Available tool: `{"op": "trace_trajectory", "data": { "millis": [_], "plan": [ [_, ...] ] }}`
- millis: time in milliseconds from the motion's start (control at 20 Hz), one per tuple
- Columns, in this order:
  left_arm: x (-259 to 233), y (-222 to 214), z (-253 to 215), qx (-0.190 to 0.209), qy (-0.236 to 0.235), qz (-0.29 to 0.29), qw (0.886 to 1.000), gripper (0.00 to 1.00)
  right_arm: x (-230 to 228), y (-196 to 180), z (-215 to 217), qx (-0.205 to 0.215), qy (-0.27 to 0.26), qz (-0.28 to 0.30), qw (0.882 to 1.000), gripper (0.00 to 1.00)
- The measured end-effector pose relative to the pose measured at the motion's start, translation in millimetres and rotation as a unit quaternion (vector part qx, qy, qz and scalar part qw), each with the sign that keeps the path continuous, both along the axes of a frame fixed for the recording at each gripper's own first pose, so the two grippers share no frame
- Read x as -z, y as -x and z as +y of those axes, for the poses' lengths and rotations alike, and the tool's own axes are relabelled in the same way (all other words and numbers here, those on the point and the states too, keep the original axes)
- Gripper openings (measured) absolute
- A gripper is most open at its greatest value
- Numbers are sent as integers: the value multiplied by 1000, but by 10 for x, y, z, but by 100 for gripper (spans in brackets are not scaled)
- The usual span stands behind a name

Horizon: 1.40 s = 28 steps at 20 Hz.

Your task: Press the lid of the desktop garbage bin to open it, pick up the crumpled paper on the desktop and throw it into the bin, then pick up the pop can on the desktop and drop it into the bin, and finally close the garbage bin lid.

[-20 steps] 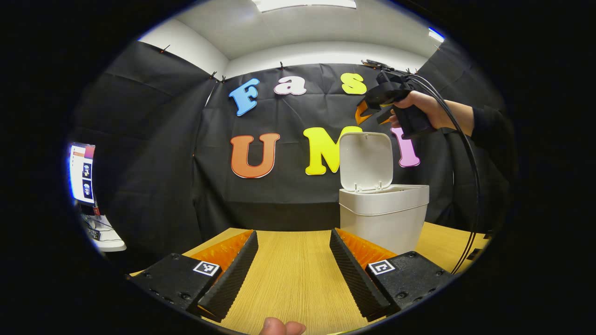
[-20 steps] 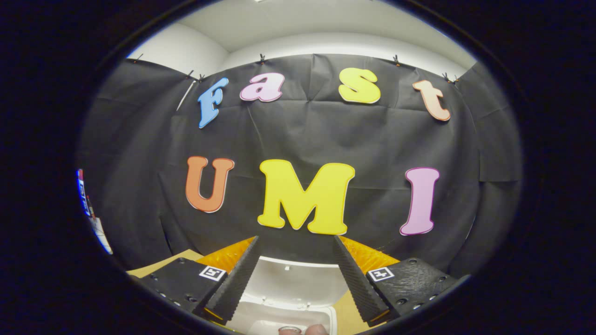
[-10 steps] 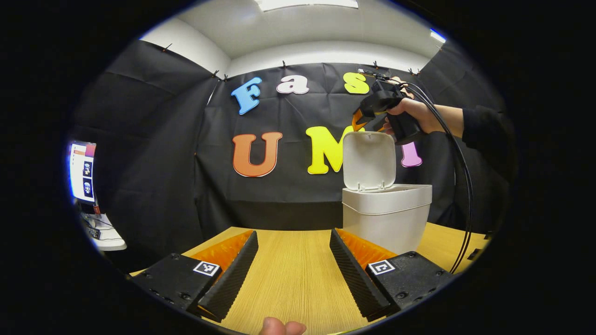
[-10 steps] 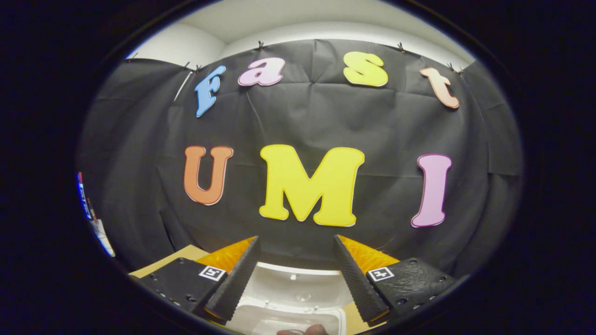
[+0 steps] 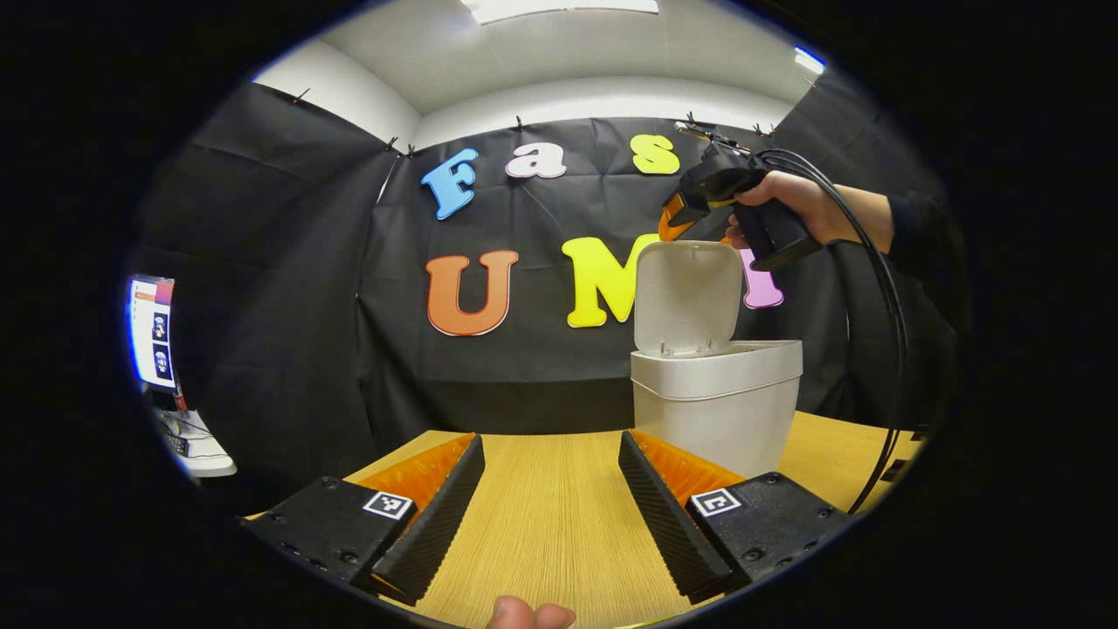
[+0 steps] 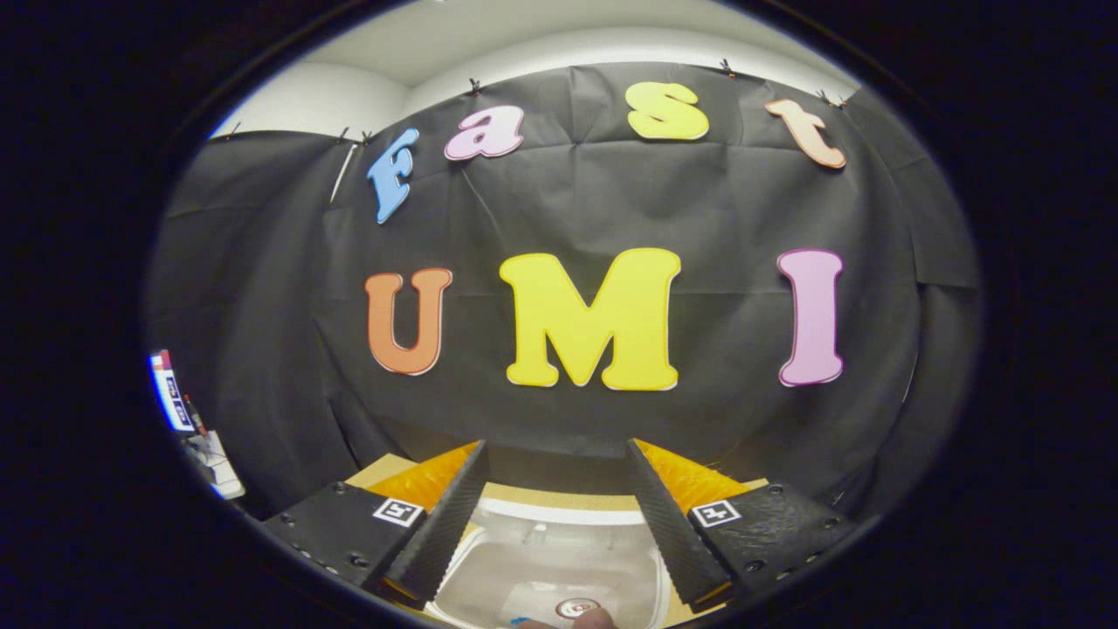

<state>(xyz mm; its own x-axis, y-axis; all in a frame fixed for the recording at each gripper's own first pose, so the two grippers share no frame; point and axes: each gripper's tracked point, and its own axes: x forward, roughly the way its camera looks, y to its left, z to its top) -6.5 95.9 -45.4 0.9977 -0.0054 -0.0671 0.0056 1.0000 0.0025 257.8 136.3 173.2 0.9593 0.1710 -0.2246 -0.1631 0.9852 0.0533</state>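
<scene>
Here both the left gripper (image 5: 552, 454) and right gripper (image 6: 555, 463) gape empty, bin (image 5: 712, 411) lid (image 5: 686, 297) raised.

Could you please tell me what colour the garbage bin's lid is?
White, like the bin below it; the raised lid shows best in the left gripper view.

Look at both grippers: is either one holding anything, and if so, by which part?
Nothing is held. The left gripper is open over the table, and the right gripper is open above the bin, whose lid stands up.
</scene>
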Motion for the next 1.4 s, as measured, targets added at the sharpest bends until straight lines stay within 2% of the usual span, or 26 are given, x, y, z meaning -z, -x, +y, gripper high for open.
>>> {"op": "trace_trajectory", "data": {
  "millis": [200,350,550,600,900,1200,1300,1350,1400],
  "plan": [
    [40,-17,-78,9,18,6,1000,99,271,428,-3,-12,21,-7,1000,95],
    [18,-5,-64,8,27,5,1000,99,507,683,-14,-18,16,-4,1000,95],
    [41,-14,-67,6,43,8,999,99,832,857,-47,-13,14,2,1000,94],
    [58,-18,-68,6,48,12,999,99,946,895,-46,-14,15,11,1000,98],
    [58,-35,-70,3,55,11,998,99,1397,961,-54,-14,7,49,999,96],
    [93,-35,-43,0,62,19,998,100,1482,967,-74,-5,15,50,999,97],
    [109,-48,-55,-1,65,19,998,99,1537,984,-95,-2,11,56,998,100],
    [107,-44,-56,-1,67,20,998,99,1565,986,-84,-8,18,64,998,98],
    [104,-47,-58,-2,68,20,997,100,1595,979,-77,-15,28,65,997,100]
  ]
}}
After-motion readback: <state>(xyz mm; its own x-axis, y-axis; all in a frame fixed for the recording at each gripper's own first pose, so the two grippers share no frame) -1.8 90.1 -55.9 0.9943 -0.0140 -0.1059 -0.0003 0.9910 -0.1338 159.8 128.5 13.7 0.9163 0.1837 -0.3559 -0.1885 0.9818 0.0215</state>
